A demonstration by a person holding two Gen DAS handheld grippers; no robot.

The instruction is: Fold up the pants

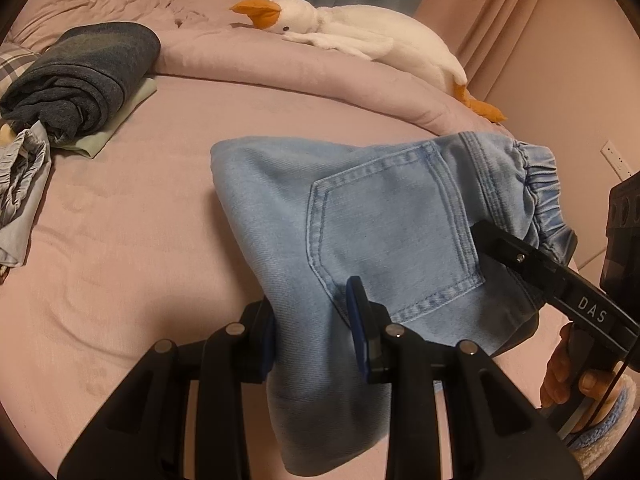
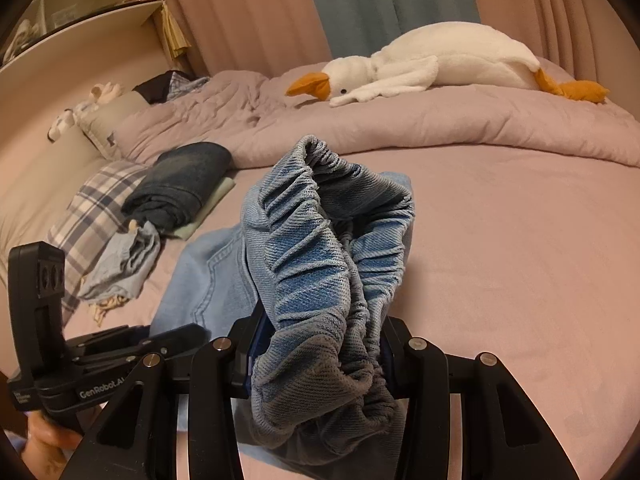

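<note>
Above the bed (image 1: 120,240), the pants (image 1: 380,220) are hanging folded between both tools, their long axis running from about 7 o'clock to 2 o'clock in the left wrist view. The left hand-held gripper (image 1: 316,332) is pinching the denim near the pocket; the right hand-held gripper (image 2: 320,356) is clamping the bunched waistband (image 2: 332,240). No containers are showing.

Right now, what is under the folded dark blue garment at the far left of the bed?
A pale green folded cloth lies under the dark blue garment, its edge and corner sticking out onto the pink sheet. Whether anything else lies beneath cannot be seen: the garment covers it.
</note>
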